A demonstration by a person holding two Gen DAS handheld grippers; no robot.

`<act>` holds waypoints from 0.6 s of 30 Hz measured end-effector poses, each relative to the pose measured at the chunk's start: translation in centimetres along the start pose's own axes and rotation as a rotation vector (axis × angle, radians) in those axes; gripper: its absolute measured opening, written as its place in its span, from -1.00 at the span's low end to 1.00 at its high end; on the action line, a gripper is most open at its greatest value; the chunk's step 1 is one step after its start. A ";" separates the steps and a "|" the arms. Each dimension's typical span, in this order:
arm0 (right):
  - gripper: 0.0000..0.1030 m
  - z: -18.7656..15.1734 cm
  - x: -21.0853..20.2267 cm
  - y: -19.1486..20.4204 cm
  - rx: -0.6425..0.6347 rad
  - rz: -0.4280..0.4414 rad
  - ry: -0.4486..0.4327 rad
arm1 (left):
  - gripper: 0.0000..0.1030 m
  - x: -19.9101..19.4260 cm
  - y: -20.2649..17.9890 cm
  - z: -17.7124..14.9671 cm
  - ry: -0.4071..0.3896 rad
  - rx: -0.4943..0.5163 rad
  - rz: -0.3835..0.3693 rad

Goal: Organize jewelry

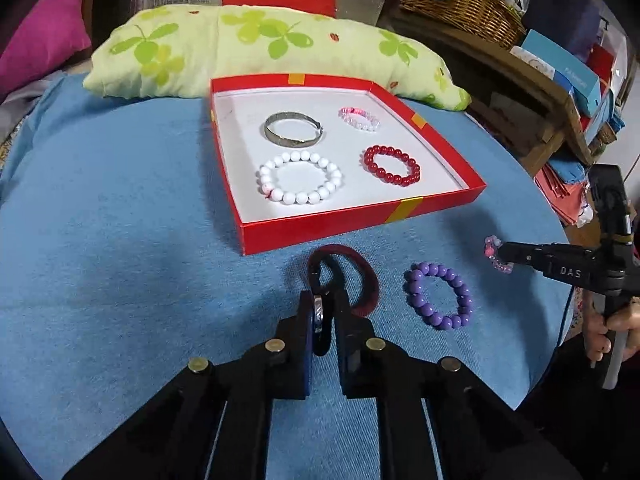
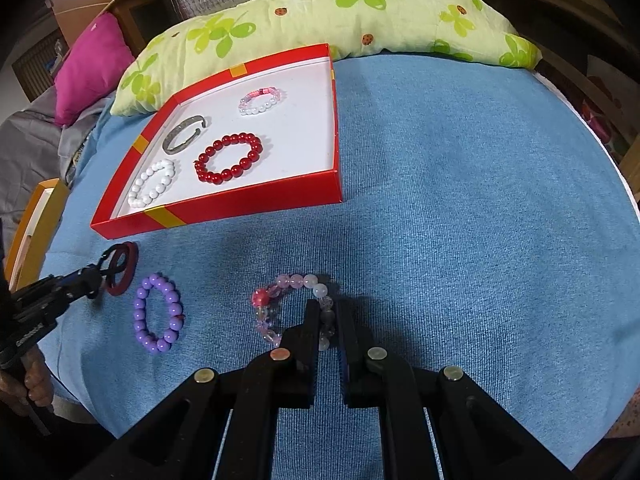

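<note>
A red box (image 1: 360, 222) (image 2: 224, 206) with a white floor holds a silver bangle (image 1: 293, 129), a white bead bracelet (image 1: 300, 177), a red bead bracelet (image 1: 392, 165) and a small pink-and-white bracelet (image 1: 359, 118). My left gripper (image 1: 325, 300) is shut on a dark maroon bangle (image 1: 362, 272) (image 2: 122, 266) in front of the box. My right gripper (image 2: 329, 312) is shut on a pale pink bead bracelet (image 2: 280, 300) (image 1: 496, 254) on the blue cloth. A purple bead bracelet (image 1: 440, 296) (image 2: 158, 312) lies loose between the two grippers.
A green clover-print pillow (image 1: 248, 48) (image 2: 320, 20) lies behind the box. A magenta cushion (image 1: 44, 36) is at the far left. A wicker basket (image 1: 460, 0) and wooden furniture stand at the right. The blue cloth (image 2: 460, 200) covers the round table.
</note>
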State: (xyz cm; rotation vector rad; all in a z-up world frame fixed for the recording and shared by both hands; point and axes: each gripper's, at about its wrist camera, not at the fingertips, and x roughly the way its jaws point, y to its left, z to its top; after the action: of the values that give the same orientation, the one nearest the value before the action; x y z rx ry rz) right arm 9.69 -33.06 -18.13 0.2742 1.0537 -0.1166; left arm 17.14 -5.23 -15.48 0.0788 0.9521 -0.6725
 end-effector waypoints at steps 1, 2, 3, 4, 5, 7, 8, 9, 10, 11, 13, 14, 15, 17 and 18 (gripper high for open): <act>-0.82 0.0 0.0 0.0 0.002 0.001 0.000 | -0.80 -0.5 0.1 -0.1 -0.012 -0.010 -0.009; -0.82 0.0 0.0 -0.1 0.003 0.002 0.000 | -0.80 -1.2 0.3 -0.1 -0.029 -0.020 -0.020; -0.82 0.0 0.0 -0.1 0.006 0.006 -0.001 | -0.80 -1.8 0.4 -0.1 -0.045 -0.029 -0.025; -0.82 0.0 -0.1 -0.2 0.009 0.012 -0.002 | -0.80 -2.3 0.6 0.0 -0.059 -0.039 -0.029; -0.82 0.0 -0.1 -0.3 0.012 0.026 -0.002 | -0.80 -2.9 0.9 0.1 -0.076 -0.054 -0.035; -0.83 0.0 -0.2 -0.2 0.014 0.059 -0.004 | -0.80 -3.9 1.5 0.2 -0.108 -0.082 -0.040; -0.83 0.0 -0.3 -0.1 0.012 0.070 -0.007 | -0.80 -4.3 1.8 0.2 -0.120 -0.092 -0.030; -0.83 0.0 -0.3 0.0 0.009 0.083 -0.010 | -0.80 -4.5 2.1 0.3 -0.128 -0.101 -0.019; -0.83 -0.1 -0.4 0.2 0.006 0.096 -0.013 | -0.80 -4.6 2.4 0.2 -0.128 -0.116 -0.009; -0.83 -0.1 -0.6 0.4 0.003 0.114 -0.019 | -0.80 -4.5 2.6 0.2 -0.124 -0.125 -0.005; -0.83 -0.1 -1.0 0.7 0.004 0.155 -0.032 | -0.80 -4.1 2.9 0.1 -0.110 -0.140 0.017; -0.83 0.0 -1.1 0.7 0.006 0.171 -0.040 | -0.80 -4.0 2.9 0.0 -0.105 -0.141 0.034; -0.83 0.1 -1.4 0.8 0.009 0.184 -0.051 | -0.80 -3.9 2.9 0.0 -0.105 -0.142 0.048; -0.83 0.1 -1.7 1.0 0.013 0.200 -0.070 | -0.80 -3.9 2.8 -0.1 -0.114 -0.145 0.069; -0.83 0.1 -1.9 1.2 0.011 0.204 -0.078 | -0.80 -4.0 2.7 -0.1 -0.121 -0.142 0.085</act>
State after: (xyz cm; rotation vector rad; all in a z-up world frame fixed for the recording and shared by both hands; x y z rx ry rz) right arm 9.14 -31.98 -16.25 0.3826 0.9428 0.0500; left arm 17.01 -1.08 -13.02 -0.0461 0.8726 -0.5237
